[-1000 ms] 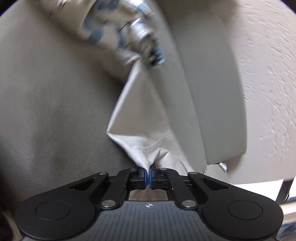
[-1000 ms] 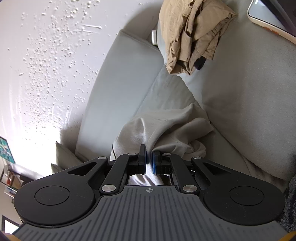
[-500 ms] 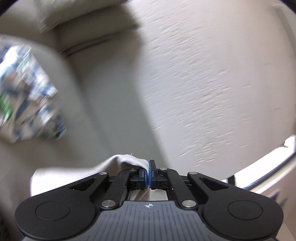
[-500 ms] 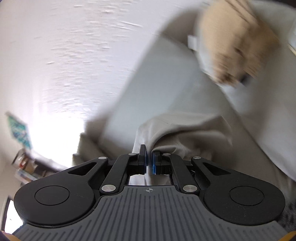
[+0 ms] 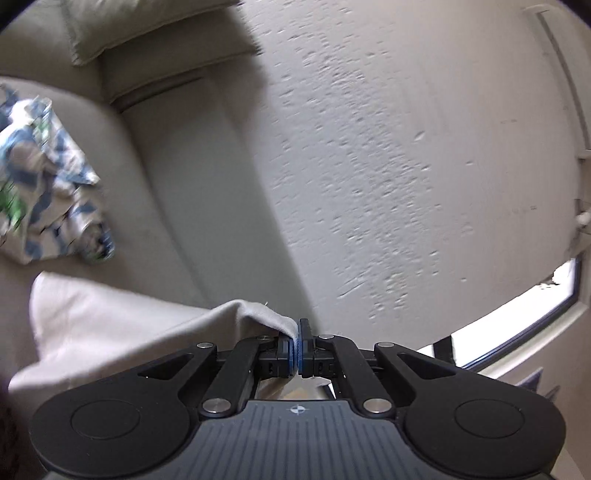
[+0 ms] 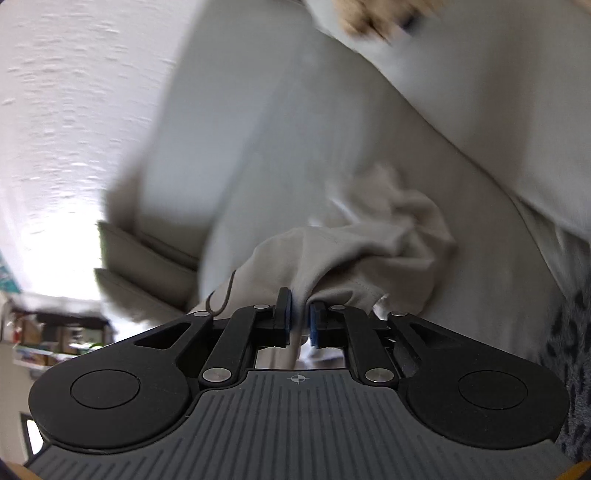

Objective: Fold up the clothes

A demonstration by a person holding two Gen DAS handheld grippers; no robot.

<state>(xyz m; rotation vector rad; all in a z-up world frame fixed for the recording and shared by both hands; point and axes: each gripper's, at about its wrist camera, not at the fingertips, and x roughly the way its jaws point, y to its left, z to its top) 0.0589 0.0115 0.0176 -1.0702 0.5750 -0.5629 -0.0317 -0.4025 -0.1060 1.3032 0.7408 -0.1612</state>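
My left hand-held gripper [image 5: 297,345] pinches the pale garment [image 5: 122,325] raised above the sofa [image 5: 177,192] for spreading, while my right hand-held gripper [image 6: 300,315] has just been loosening, cloth between its jaws.

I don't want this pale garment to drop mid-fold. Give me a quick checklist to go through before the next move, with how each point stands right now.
1. Left claw shut on the pale garment: ok, an edge is pinched between the pads.
2. Right claw gripping it: not ok; its jaws have just been opening, and cloth sits in the gap without being clearly pressed.
3. Garment spread flat between the claws: not ok, it bunches ahead of the right claw.
4. Patterned garment clear of the fold: ok, it lies apart on the sofa.
5. Tan garment clear: ok, further back.
6. Whole garment lifted off the sofa: cannot tell.
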